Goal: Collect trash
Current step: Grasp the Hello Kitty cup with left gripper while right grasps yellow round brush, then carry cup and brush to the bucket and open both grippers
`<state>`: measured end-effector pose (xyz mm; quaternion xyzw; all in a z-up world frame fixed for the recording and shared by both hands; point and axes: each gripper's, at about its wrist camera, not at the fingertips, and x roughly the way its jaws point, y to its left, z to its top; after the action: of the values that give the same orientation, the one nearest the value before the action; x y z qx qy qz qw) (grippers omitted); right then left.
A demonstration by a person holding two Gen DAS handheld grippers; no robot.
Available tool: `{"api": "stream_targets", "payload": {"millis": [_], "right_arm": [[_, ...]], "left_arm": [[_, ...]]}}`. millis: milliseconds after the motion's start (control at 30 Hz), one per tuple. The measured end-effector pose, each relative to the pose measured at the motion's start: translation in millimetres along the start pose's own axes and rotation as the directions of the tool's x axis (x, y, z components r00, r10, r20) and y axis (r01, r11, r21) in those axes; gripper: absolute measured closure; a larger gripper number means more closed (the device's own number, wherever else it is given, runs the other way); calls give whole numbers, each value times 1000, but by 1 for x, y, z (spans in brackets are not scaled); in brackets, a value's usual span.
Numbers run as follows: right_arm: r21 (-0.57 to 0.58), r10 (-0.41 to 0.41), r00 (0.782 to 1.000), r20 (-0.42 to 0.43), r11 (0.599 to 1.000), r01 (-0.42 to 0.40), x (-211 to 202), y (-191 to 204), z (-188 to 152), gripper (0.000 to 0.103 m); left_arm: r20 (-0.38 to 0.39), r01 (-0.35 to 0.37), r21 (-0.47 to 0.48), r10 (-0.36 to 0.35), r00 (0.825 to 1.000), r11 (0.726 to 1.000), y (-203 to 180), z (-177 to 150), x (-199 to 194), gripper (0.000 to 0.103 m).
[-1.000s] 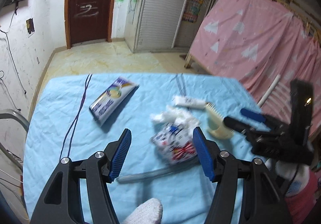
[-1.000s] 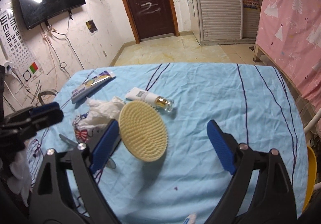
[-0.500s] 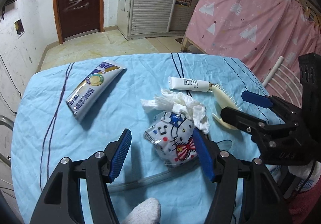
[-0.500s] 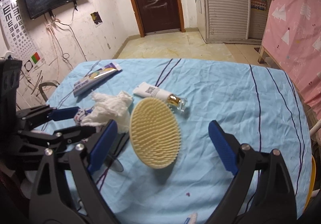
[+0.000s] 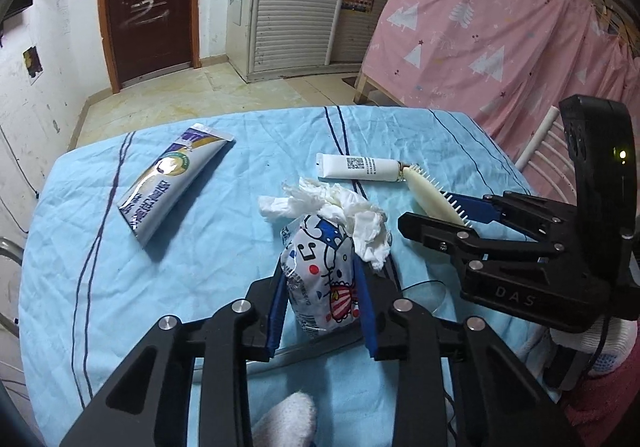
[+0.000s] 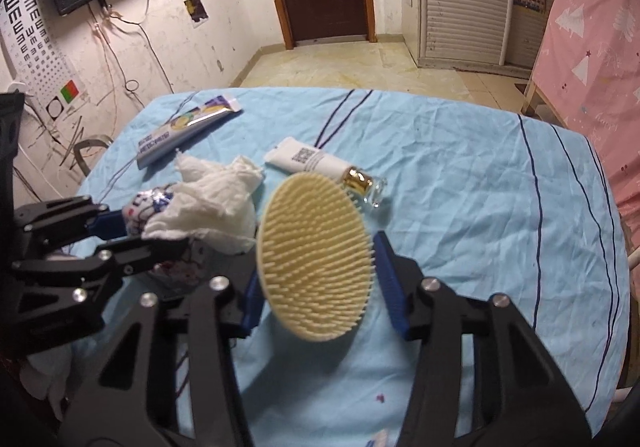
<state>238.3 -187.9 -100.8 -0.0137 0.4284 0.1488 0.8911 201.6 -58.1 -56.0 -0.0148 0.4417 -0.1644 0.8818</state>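
A crumpled cartoon-printed packet (image 5: 316,247) stands on the blue tablecloth (image 5: 120,307). My left gripper (image 5: 320,287) is closing, and both blue pads press the packet's sides. A wad of white tissue (image 5: 340,203) lies against the packet's far side. In the right wrist view the left gripper (image 6: 140,235) comes in from the left, with the packet (image 6: 148,203) partly hidden behind the tissue (image 6: 216,203). My right gripper (image 6: 316,259) is closing on a round yellow bristle brush (image 6: 312,239), which is tilted up between its pads. The left wrist view shows this right gripper (image 5: 436,213) and brush (image 5: 428,195) edge-on.
A flattened toothpaste tube (image 5: 172,183) lies at the far left. A white cream tube (image 5: 360,167) with a gold cap lies behind the brush. A clear plastic strip (image 5: 320,347) lies under the left gripper. A pink curtain (image 5: 500,47) hangs beyond the table's right edge.
Both grippers came forward and down and their jaws drew together: the left onto the printed packet, the right onto the yellow brush, which now tilts up off the cloth.
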Motion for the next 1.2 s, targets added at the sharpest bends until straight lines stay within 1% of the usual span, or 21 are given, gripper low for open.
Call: {"api": "stream_targets", "payload": {"millis": [133,233,333,433,600,800,933,1200], "right_arm": [[16,0,999,52,1000,-1,-12,-2,-3,57],[22,12,997,72,1000,-13,-20,-3,-5,57],[33,19,994,108,999,-23,-35,-5,-6,57],[42,18,988,156,999,-25,-55,-9,-7,57],[71,6,977,211,997,-21,-82,-23,-13,57],[145,-52,953,297,989,9,-122,-58,-29,57],[215,-112,935,336,976,40,-149,-97,-46,56],[351,-207,910,360,933,73,-185,-169,-82,56]], "left_arm": [[40,-15,-22,16,999,1000,3,-1,-19,81],[68,-35,-21,37,997,999,3,-1,-34,81],[101,-53,-18,54,993,998,-2,0,-49,81],[137,-67,-12,68,988,998,-10,2,-64,81],[180,-73,15,69,981,997,-36,5,-78,81],[216,-56,42,45,975,998,-71,12,-83,81],[230,-27,70,10,973,997,-102,19,-80,81],[217,43,158,-77,973,987,-178,31,-61,81]]}}
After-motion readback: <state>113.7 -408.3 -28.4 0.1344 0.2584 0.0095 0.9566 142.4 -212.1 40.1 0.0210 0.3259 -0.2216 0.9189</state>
